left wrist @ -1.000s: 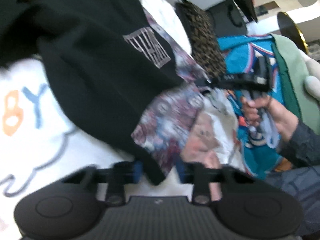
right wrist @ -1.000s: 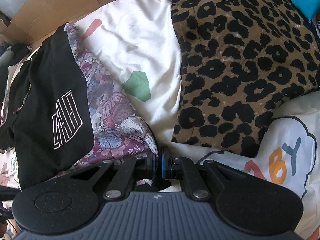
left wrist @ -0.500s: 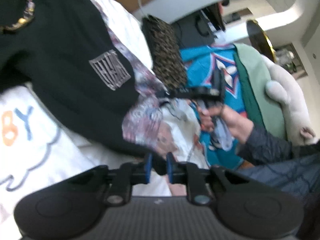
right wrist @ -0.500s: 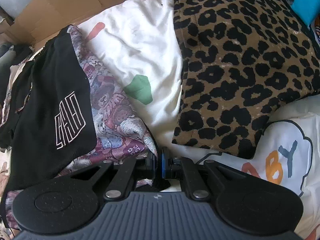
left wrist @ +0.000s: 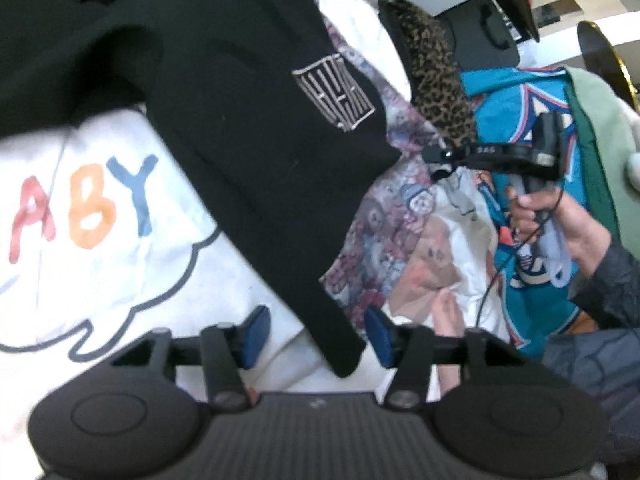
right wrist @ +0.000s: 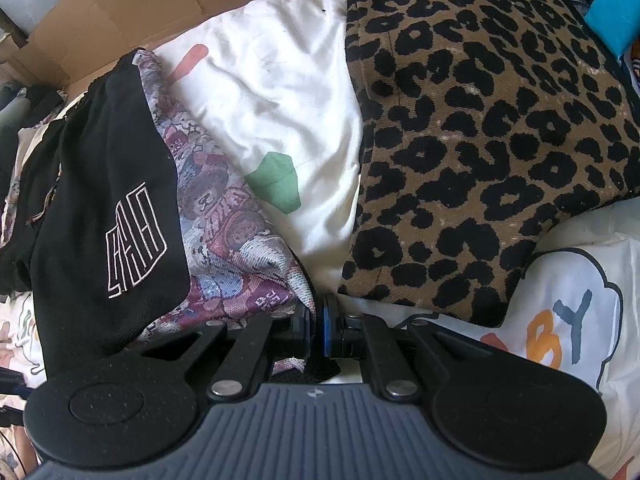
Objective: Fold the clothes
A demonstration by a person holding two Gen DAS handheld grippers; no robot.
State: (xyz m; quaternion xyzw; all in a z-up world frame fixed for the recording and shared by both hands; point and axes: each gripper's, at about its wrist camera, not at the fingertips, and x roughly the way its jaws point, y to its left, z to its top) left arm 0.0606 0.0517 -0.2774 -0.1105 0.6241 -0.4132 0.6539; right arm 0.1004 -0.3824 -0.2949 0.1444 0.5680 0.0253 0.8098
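Left wrist: left gripper (left wrist: 316, 334) fingers opening, black garment (left wrist: 256, 128) corner between, unpinched.

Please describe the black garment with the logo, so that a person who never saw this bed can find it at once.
Start from the big leopard-print pillow on the white bedding. Beside it, past a strip of white sheet, lies a purple bear-pattern fabric, and the black garment lies on top of that. Only it is plain black with a small outlined white block logo.
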